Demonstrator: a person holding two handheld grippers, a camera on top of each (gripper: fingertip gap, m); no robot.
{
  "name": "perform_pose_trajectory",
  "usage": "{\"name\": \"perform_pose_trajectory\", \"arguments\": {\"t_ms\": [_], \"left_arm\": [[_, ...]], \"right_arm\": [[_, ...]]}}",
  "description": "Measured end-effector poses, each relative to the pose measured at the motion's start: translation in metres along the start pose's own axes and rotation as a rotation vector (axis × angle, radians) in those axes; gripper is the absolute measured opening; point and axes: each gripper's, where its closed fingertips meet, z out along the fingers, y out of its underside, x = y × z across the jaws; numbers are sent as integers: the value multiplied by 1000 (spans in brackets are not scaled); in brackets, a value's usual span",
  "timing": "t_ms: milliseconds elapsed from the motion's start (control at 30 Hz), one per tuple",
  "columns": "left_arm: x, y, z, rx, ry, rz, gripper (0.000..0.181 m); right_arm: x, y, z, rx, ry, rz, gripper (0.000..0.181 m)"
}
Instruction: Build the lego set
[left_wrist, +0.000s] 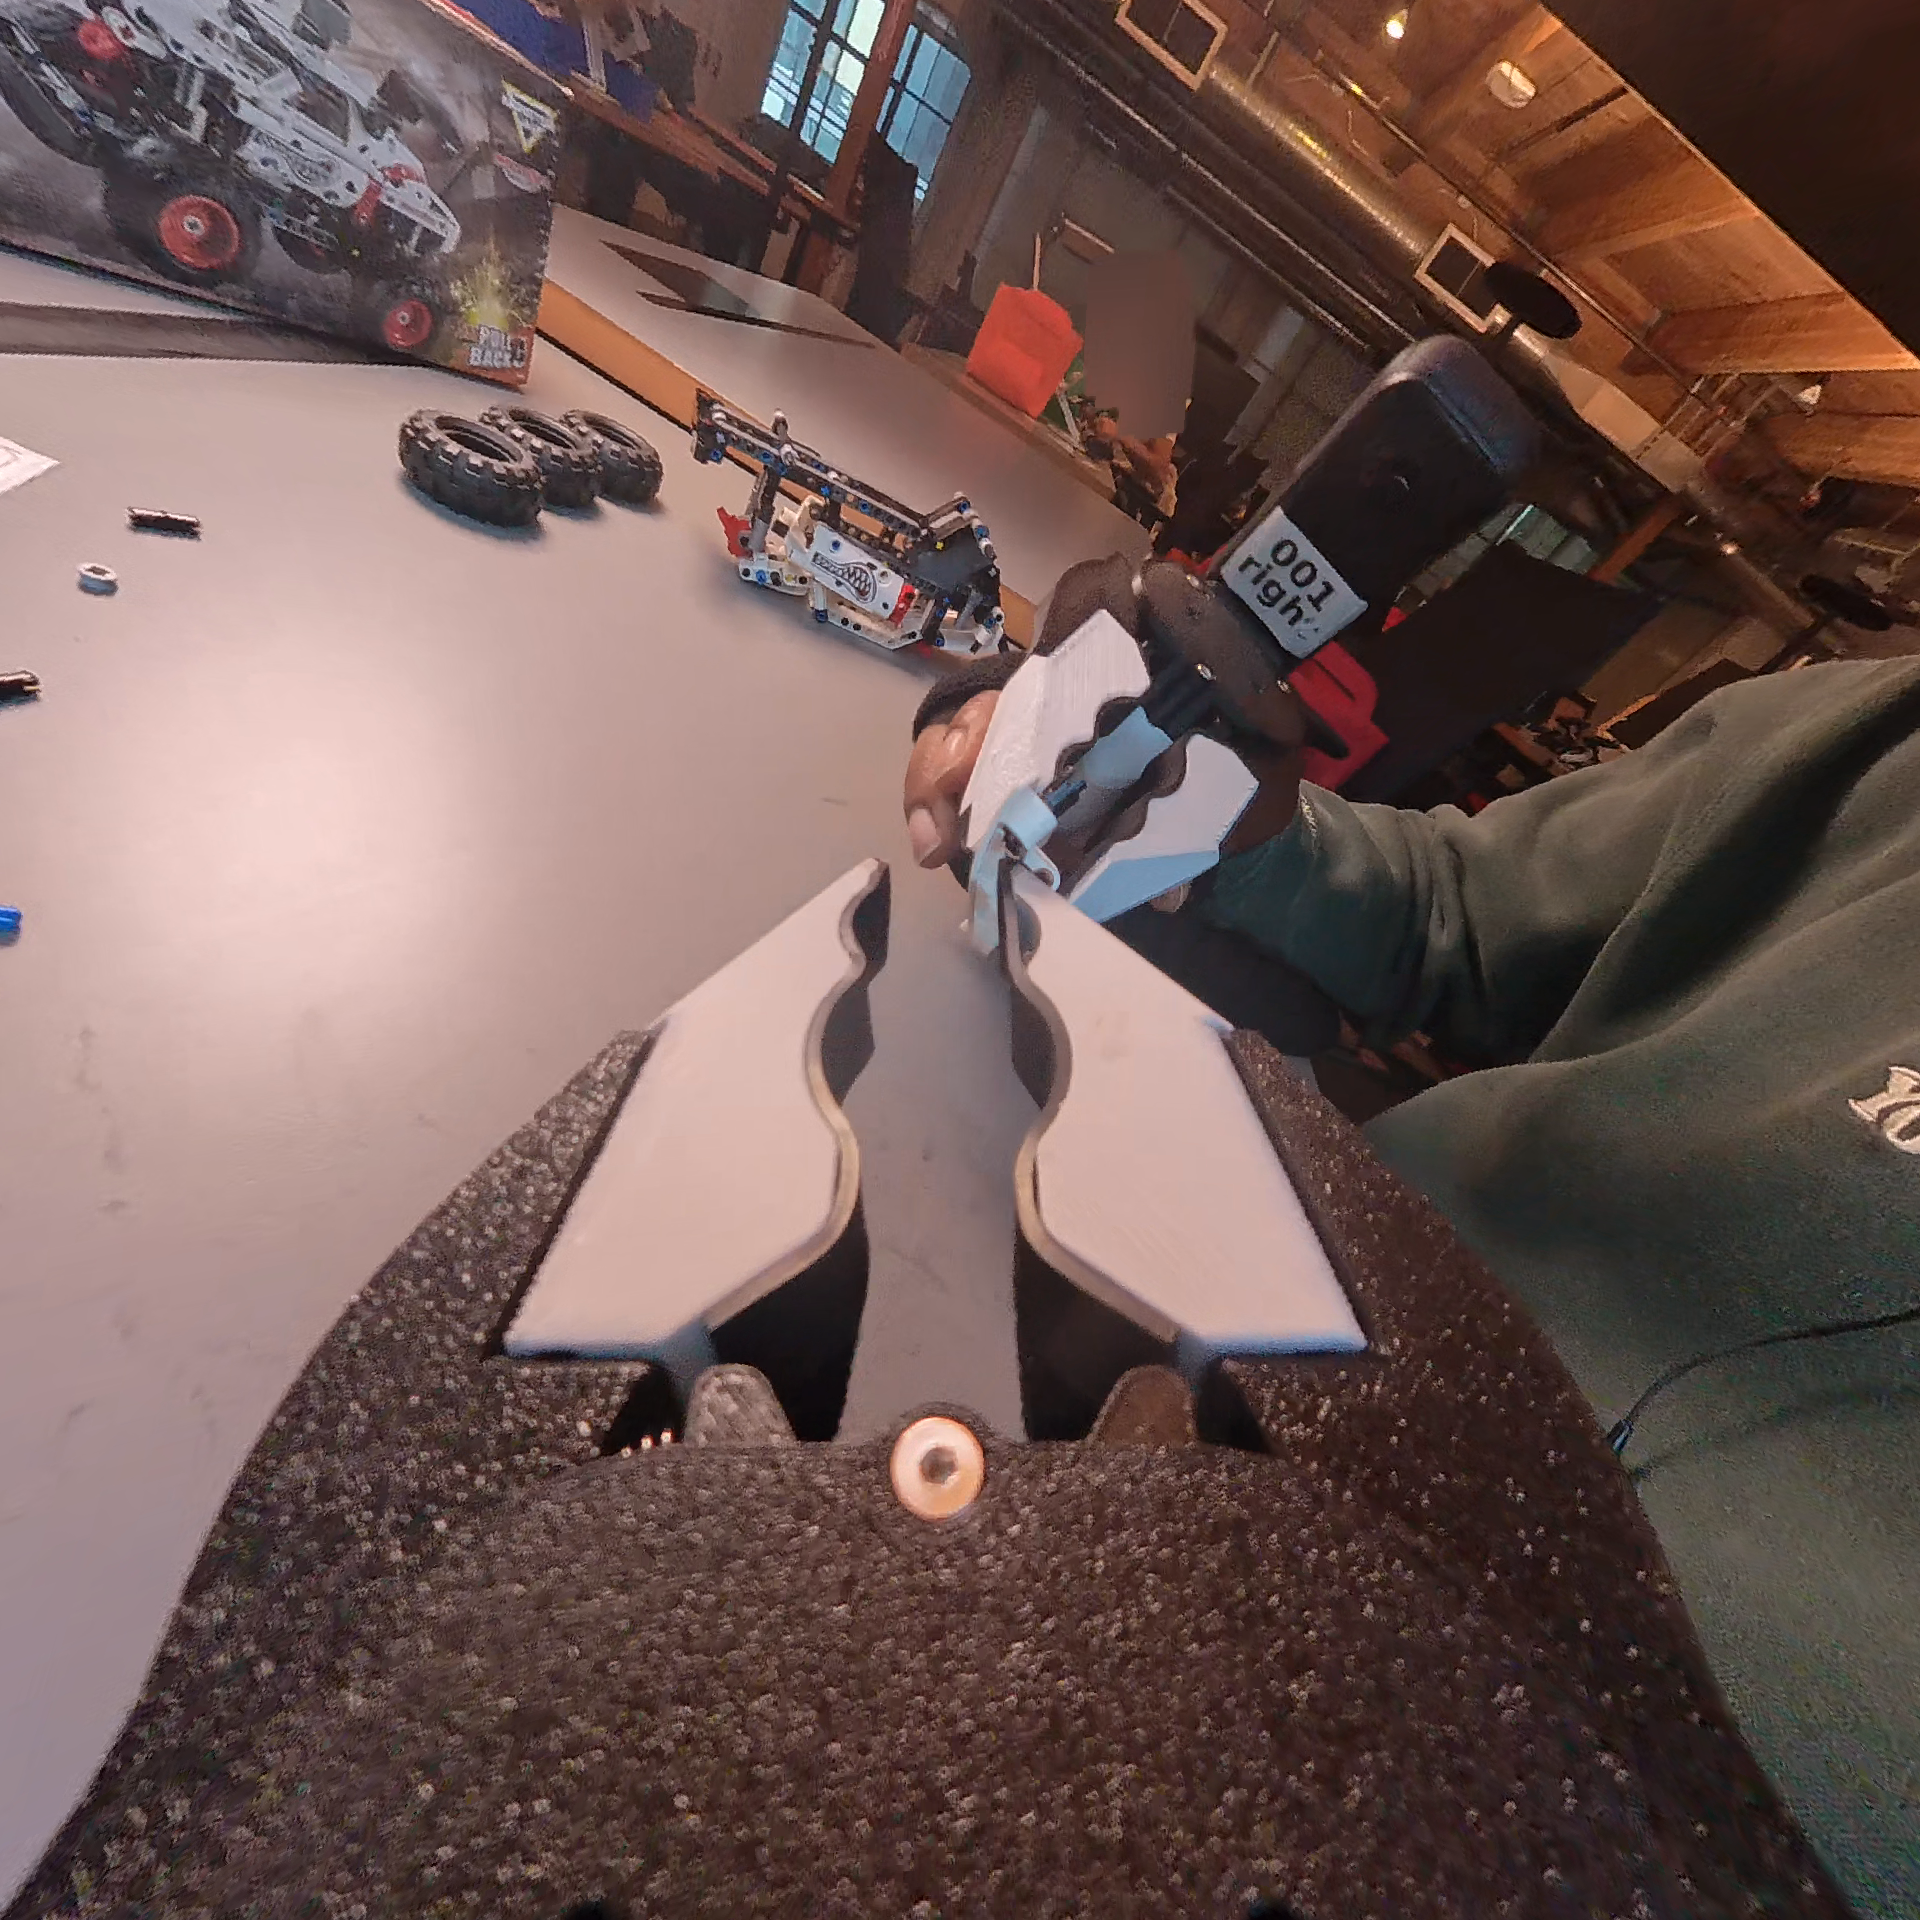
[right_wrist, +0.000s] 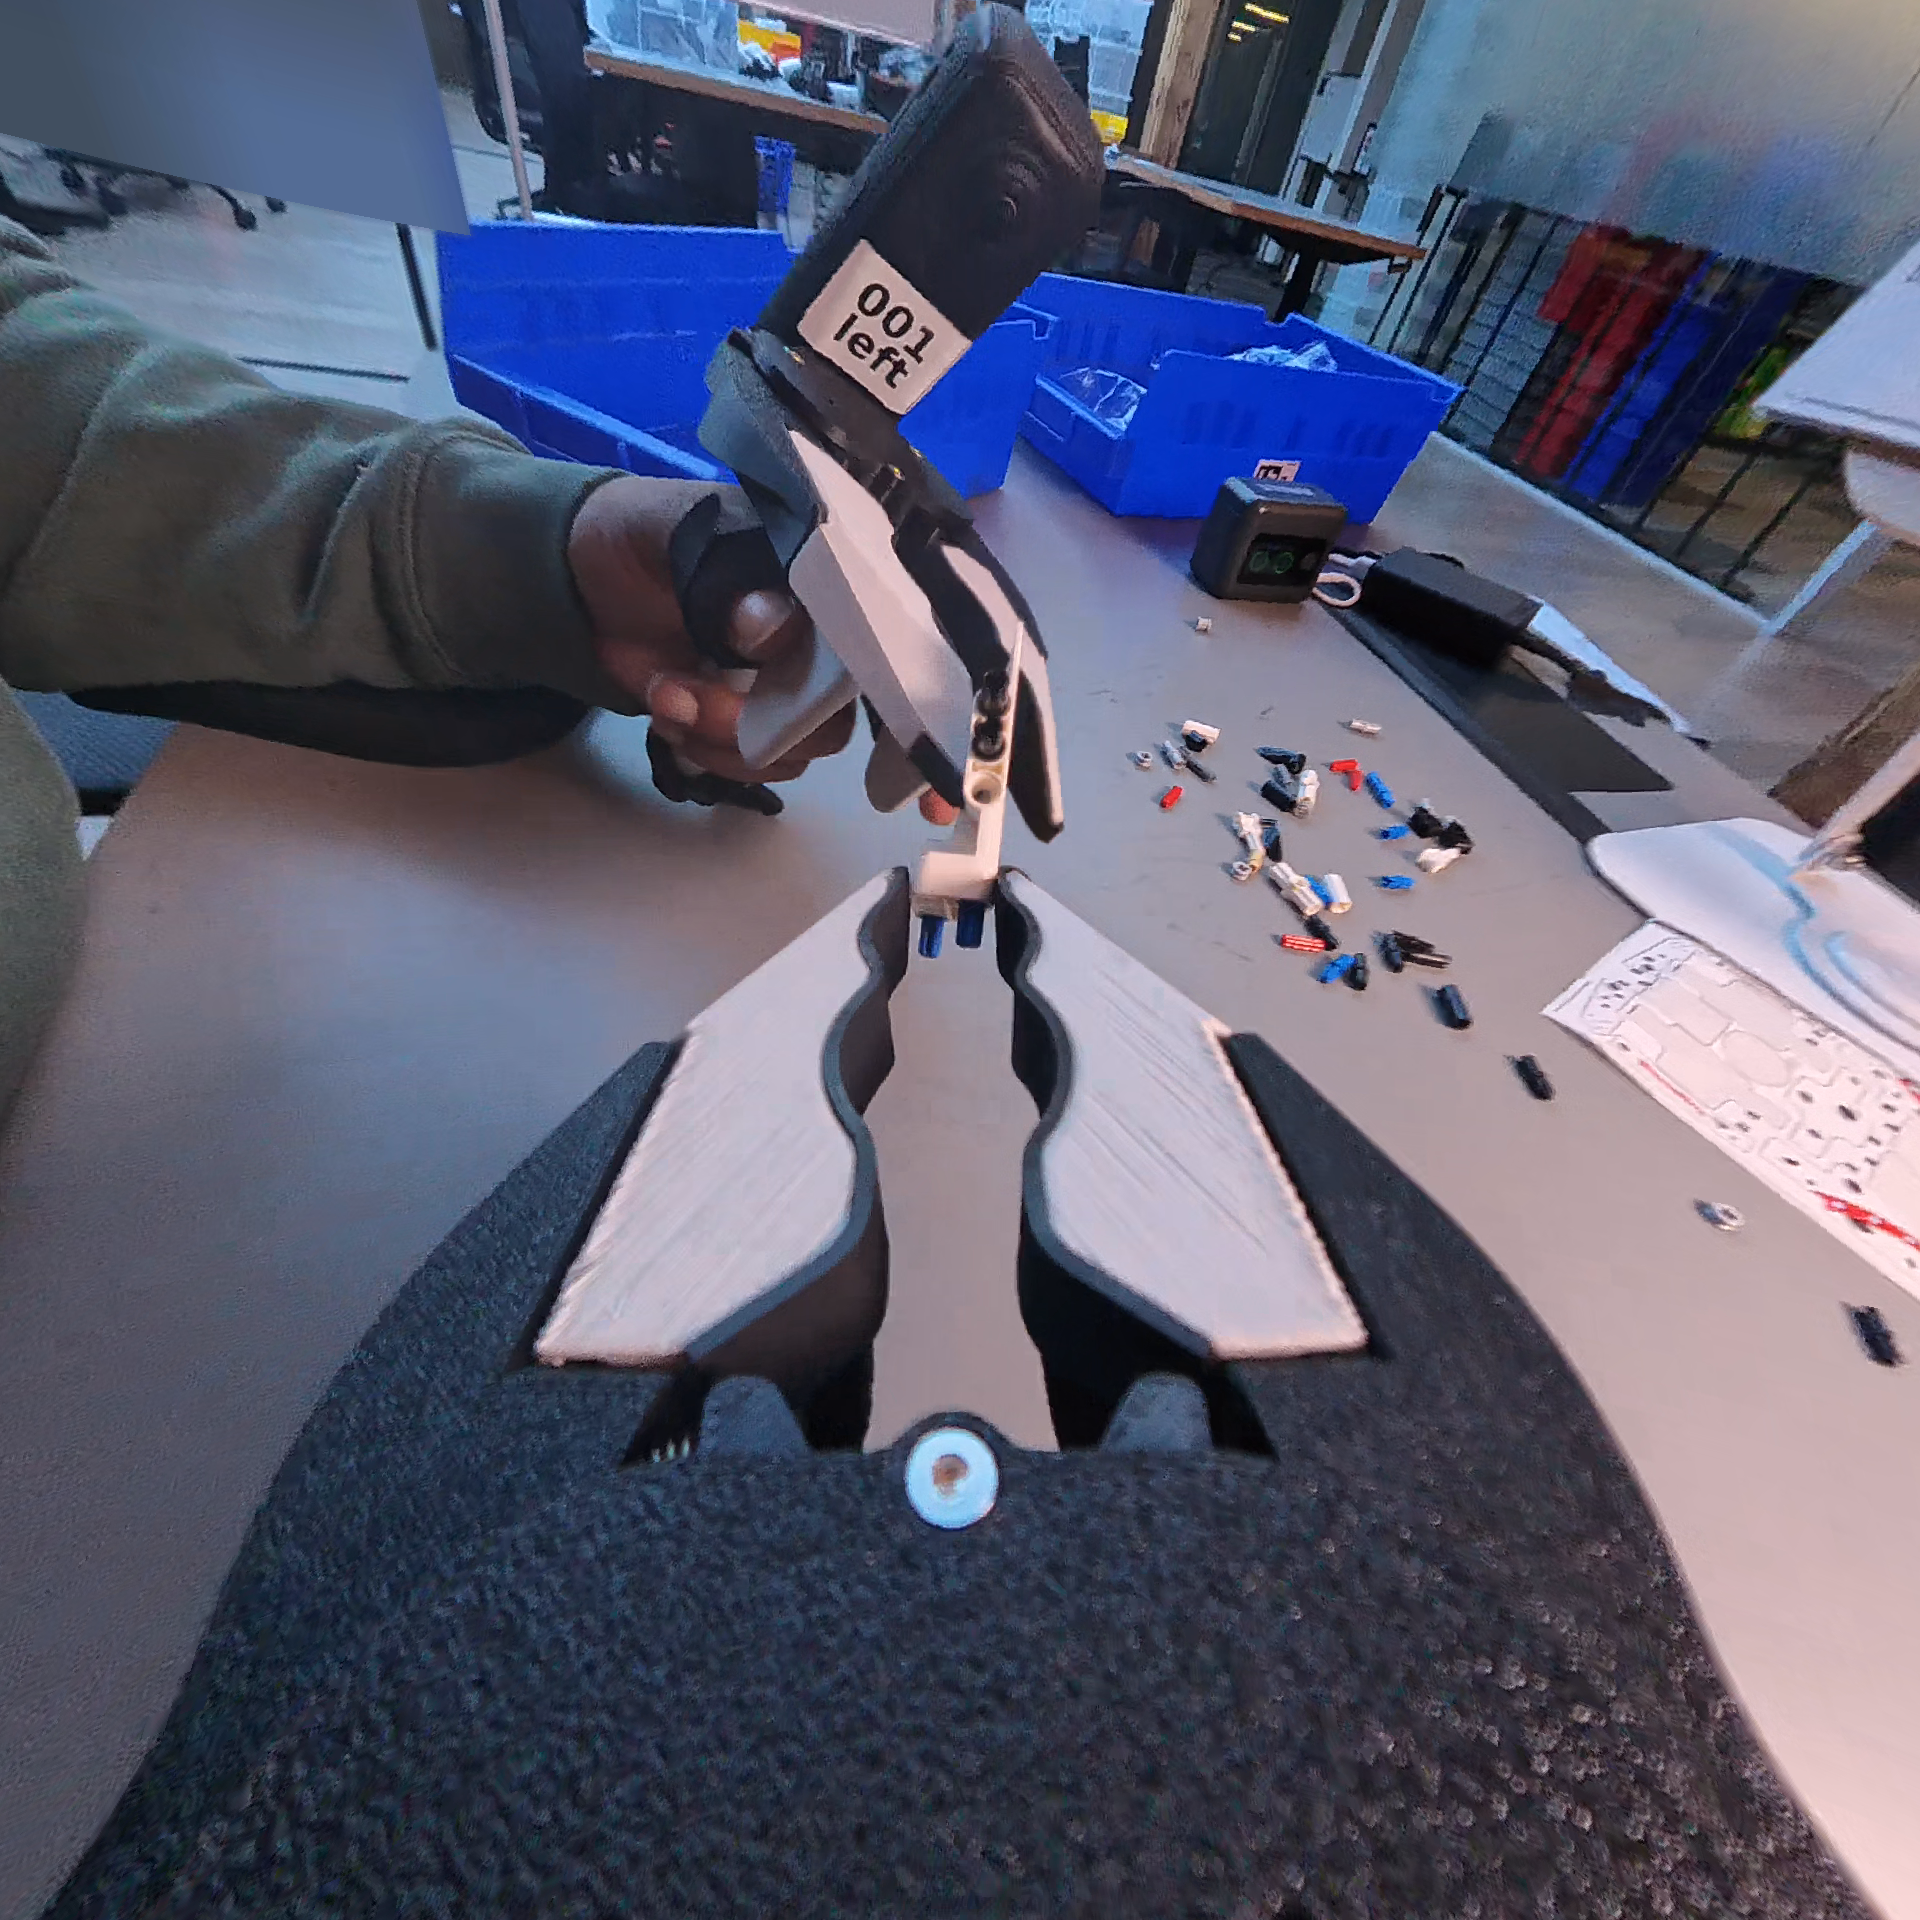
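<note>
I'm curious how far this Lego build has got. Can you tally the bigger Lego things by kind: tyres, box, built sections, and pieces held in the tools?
Tyres: 3
Box: 1
Partly built truck: 1
White L-shaped piece, held off the table: 1
Total: 6

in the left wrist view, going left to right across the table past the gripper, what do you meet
Set box with the monster truck picture → row of three black knobby tyres → half-built white and black truck chassis → right gripper, its jaws closed on a white L-shaped beam → person's green sleeve.
</note>
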Motion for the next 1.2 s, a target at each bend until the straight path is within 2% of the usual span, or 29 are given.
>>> {"name": "perform_pose_trajectory", "arguments": {"t_ms": [133,200,333,467,500,567,633,800,900,1000,1133,1200], "left_arm": [[-7,-6,-8,14,-46,33,34],[-10,-2,-11,-24,-59,33,39],[-17,16,-11,-146,-91,25,43],[-28,48,-10,-340,-152,34,53],[-27,52,-9,-359,-151,42,51],[-22,57,-7,-392,-134,76,35],[-21,59,-7,-413,-141,109,32],[-22,54,-8,-405,-159,188,31],[-30,56,-12,-439,-214,329,31],[-41,73,-16,-559,-274,451,31],[-46,95,-17,-671,-266,465,32],[-45,92,-17,-650,-264,450,31]], "right_arm": [[10,10,-3,-68,104,-182,15],[17,21,-2,-134,177,-344,15],[21,45,5,-282,253,-712,16],[12,47,16,-292,257,-927,16],[8,45,18,-278,257,-965,16],[1,40,21,-255,255,-1008,15],[-1,40,22,-261,259,-1038,15],[0,37,20,-242,259,-976,16],[3,38,12,-219,189,-703,37],[9,34,0,-181,139,-443,44],[21,36,-8,-163,149,-339,44],[22,38,-8,-165,144,-317,46]]}}
